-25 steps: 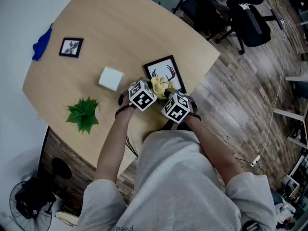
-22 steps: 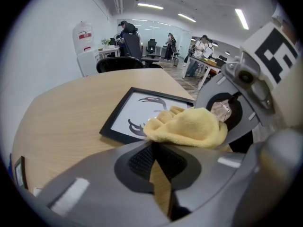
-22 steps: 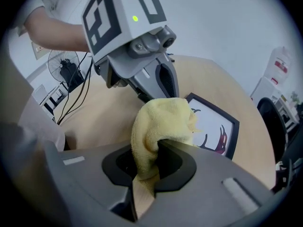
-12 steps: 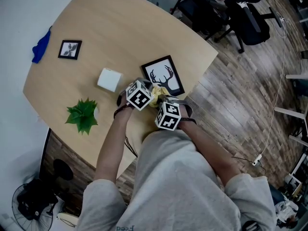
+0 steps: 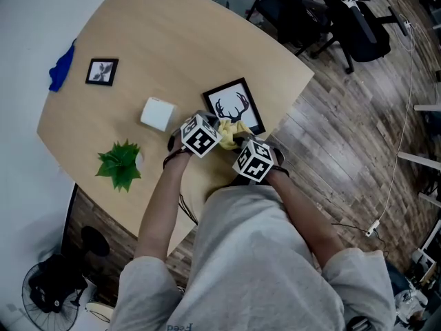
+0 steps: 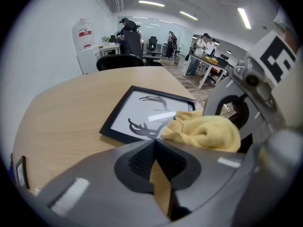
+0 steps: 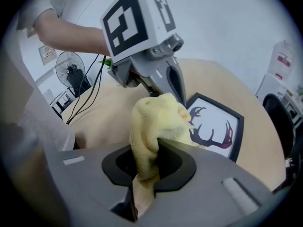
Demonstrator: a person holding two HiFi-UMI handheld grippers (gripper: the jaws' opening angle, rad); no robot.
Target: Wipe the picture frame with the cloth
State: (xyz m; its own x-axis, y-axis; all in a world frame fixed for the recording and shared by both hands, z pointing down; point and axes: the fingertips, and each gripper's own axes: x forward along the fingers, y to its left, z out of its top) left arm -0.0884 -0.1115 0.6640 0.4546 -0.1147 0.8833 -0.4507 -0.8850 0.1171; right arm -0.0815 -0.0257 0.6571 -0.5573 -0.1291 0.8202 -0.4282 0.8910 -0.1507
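The black picture frame (image 5: pixel 234 107) with an antler print lies flat on the wooden table (image 5: pixel 179 40), near its front edge. A yellow cloth (image 5: pixel 231 131) is bunched at the frame's near corner. My right gripper (image 7: pixel 156 148) is shut on the cloth (image 7: pixel 156 119), which stands up out of the jaws and hangs over the frame (image 7: pixel 215 126). My left gripper (image 6: pixel 155 143) is shut with nothing in it. It is just left of the cloth (image 6: pixel 208 131) and short of the frame (image 6: pixel 147 115). In the head view the two marker cubes hide both sets of jaws.
A white box (image 5: pixel 158 113) sits left of the frame, a small green plant (image 5: pixel 118 164) nearer the front edge. A small black frame (image 5: pixel 102 72) and a blue cloth (image 5: pixel 60 66) lie at the far left. Office chairs (image 5: pixel 344 19) stand beyond the table's right edge.
The right gripper drew back toward the person, then shifted right again, dragging the cloth from the frame's glass to its near corner. The left gripper barely moved.
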